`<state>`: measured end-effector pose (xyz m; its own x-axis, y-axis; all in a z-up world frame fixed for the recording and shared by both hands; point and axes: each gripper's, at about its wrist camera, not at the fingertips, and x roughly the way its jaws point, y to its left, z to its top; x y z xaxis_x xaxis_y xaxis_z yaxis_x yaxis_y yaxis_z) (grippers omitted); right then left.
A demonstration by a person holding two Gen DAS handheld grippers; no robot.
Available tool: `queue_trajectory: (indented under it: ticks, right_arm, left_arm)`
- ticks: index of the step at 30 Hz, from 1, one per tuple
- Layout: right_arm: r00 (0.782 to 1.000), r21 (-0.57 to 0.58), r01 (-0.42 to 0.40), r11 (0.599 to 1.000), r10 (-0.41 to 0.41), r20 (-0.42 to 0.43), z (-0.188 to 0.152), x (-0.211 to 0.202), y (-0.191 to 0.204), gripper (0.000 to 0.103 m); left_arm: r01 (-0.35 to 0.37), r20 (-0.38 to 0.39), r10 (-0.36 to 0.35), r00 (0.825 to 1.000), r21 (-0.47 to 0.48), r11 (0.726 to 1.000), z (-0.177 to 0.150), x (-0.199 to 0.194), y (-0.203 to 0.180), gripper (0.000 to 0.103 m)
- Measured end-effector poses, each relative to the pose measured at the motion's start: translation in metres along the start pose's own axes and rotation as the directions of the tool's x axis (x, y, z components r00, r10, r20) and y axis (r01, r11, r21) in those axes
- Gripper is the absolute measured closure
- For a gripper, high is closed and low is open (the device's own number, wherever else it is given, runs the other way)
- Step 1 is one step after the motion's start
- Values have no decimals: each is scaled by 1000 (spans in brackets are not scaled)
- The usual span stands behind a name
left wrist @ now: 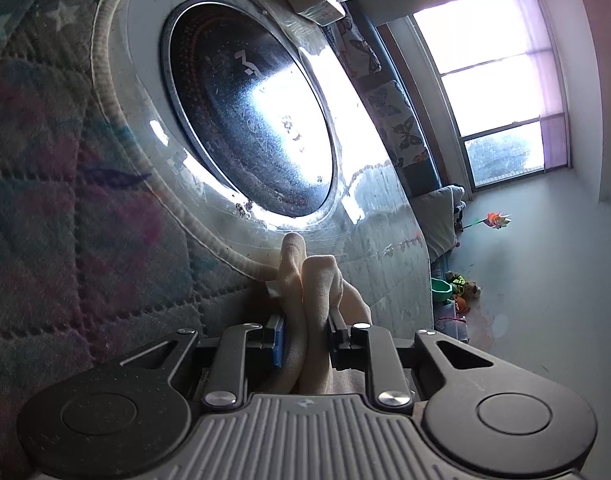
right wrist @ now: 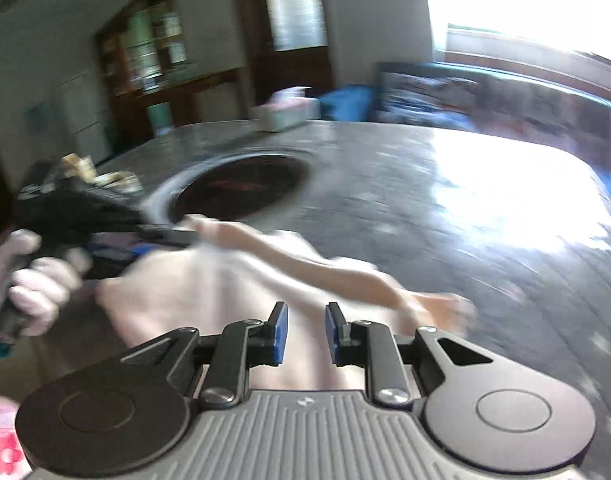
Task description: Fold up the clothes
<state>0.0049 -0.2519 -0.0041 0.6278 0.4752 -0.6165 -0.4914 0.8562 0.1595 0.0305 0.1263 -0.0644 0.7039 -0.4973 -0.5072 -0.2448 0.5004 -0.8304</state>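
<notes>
A pale peach garment (left wrist: 317,300) is bunched between the pads of my left gripper (left wrist: 305,340), which is shut on it. In the right wrist view the same garment (right wrist: 233,280) lies spread on the table, one edge lifted by the left gripper (right wrist: 177,234) held in a gloved hand (right wrist: 37,280) at the left. My right gripper (right wrist: 305,334) is open and empty, just above the near part of the garment. The right view is motion-blurred.
The table (right wrist: 425,208) has a shiny covering and a round dark inset (left wrist: 249,120). A tissue box (right wrist: 283,114) stands at its far edge. A quilted cover (left wrist: 45,200) lies beside the inset. A sofa (right wrist: 485,92) and window are beyond.
</notes>
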Motion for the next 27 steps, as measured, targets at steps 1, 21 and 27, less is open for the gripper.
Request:
queue_trajectory:
  ticks: [1, 21, 27]
  right_arm:
    - [1000, 26, 26, 999, -26, 1, -3, -2, -10, 82]
    - [997, 280, 39, 959, -54, 47, -30, 10, -71, 91]
    - [997, 299, 15, 954, -35, 63, -29, 7, -72, 82]
  left_arm:
    - [-4, 1, 4, 1000, 6, 1000, -1, 0, -1, 81]
    - [-68, 19, 66, 998, 89, 994, -10, 4, -21, 81]
    - [-85, 20, 83, 996, 114, 990, -11, 6, -25, 80]
